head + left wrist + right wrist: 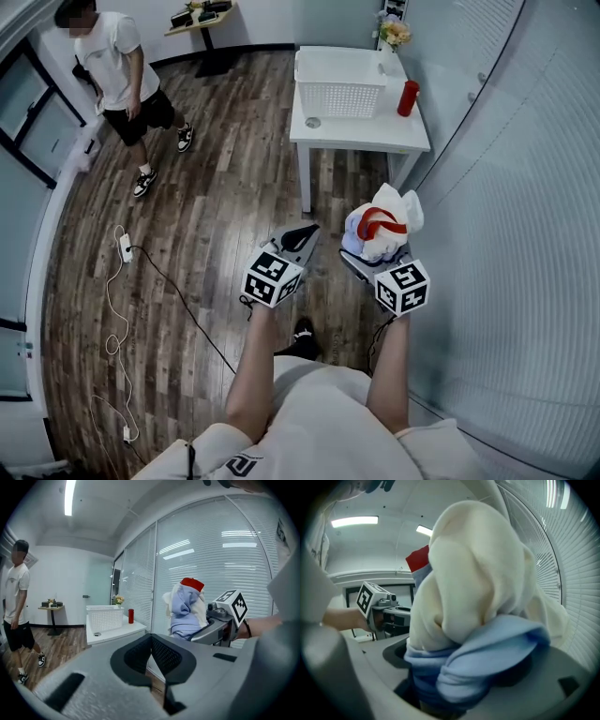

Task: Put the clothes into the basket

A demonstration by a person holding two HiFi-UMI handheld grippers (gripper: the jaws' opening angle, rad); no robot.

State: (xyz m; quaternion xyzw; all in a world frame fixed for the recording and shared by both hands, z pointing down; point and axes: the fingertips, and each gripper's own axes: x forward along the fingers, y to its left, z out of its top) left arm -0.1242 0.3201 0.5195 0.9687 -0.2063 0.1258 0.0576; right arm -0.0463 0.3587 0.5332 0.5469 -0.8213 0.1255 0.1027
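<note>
A bundle of clothes (380,228), cream, pale blue and red, is held up in the air by my right gripper (367,251), which is shut on it. In the right gripper view the clothes (478,616) fill the middle and hide the jaws. My left gripper (298,238) is shut with nothing in it, just left of the bundle; its jaws meet in the left gripper view (151,654). The white basket (339,85) stands on a white table (361,134) ahead, well beyond both grippers. The left gripper view also has the basket (105,618).
A red bottle (408,97) and flowers (395,34) stand on the table by the basket. A person (122,75) walks on the wooden floor at far left. A white cable with a power strip (125,247) lies on the floor. Blinds over a glass wall (525,187) run along the right.
</note>
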